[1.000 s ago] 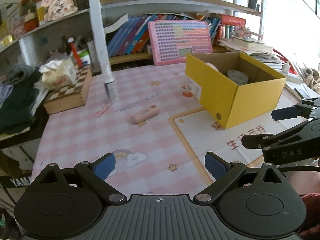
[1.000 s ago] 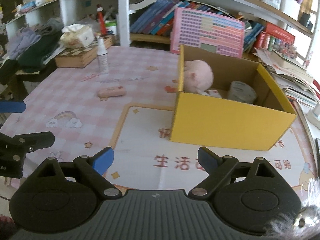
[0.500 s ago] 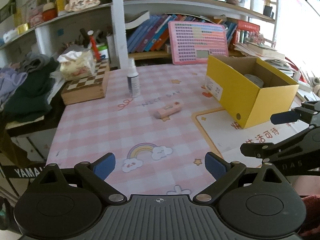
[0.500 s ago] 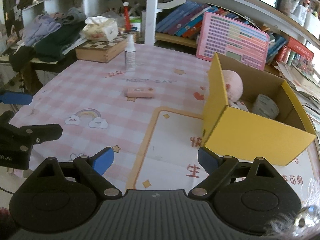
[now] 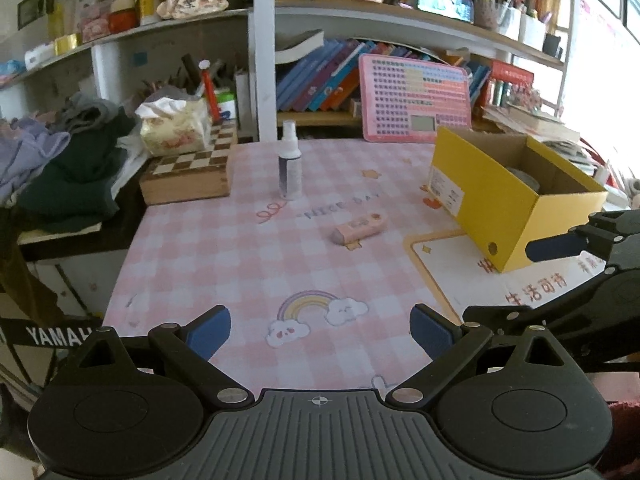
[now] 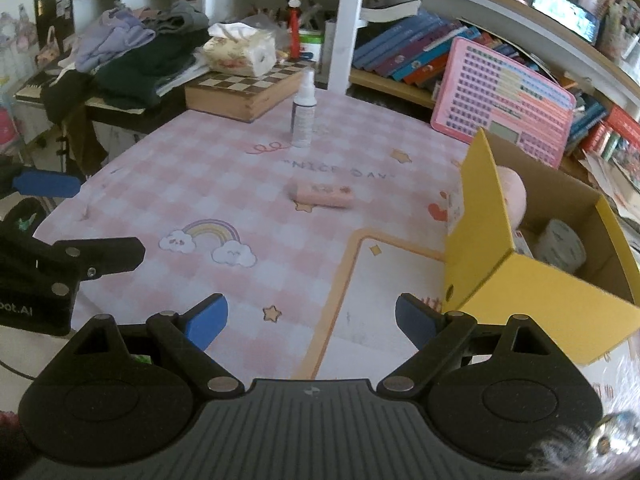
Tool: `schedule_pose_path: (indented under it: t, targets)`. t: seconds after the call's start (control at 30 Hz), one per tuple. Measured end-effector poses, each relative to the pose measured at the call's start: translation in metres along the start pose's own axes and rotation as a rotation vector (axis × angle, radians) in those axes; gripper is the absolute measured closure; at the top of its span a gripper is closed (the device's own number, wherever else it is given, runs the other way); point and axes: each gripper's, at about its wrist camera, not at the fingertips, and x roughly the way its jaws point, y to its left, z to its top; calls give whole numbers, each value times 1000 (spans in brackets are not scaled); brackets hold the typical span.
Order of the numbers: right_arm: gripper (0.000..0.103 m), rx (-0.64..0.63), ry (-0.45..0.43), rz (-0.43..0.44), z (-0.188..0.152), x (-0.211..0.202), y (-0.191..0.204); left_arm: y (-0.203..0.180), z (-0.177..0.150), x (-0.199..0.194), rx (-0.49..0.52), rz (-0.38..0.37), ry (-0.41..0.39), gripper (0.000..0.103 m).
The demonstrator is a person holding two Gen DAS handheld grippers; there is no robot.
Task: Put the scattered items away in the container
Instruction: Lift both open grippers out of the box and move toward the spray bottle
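A pink tube (image 5: 359, 227) (image 6: 322, 196) lies on its side mid-table on the pink checked cloth. Behind it a small white spray bottle (image 5: 290, 165) (image 6: 304, 111) stands upright. The yellow cardboard box (image 5: 508, 200) (image 6: 532, 292) sits at the right, holding a pink plush (image 6: 512, 196) and a white roll (image 6: 562, 245). My left gripper (image 5: 320, 330) hovers open over the near cloth, nothing between its fingers. My right gripper (image 6: 311, 320) is open too, empty, just left of the box's near corner. Each gripper shows at the edge of the other's view.
A wooden chessboard box (image 5: 188, 172) with a tissue pack (image 5: 172, 130) on it stands at the back left, beside a heap of clothes (image 5: 60, 168). A pink calculator board (image 5: 414, 104) leans on the bookshelf behind. The table's left edge (image 5: 124, 276) drops off.
Both grippers have swung left and pulled back from the box; the tube and bottle now sit nearer the centre of each view. Both stayed open and empty.
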Motion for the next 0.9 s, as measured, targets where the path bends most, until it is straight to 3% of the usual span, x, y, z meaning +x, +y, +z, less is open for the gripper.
schedule_pose_path:
  t: [0.43,0.9]
  targets:
    - [14,-53,20,35,27,43,-21,7,34,42,-7,42,-25,5]
    - [15,-87,35,133,75,103,-38,7,99,122,36,64,-40,5]
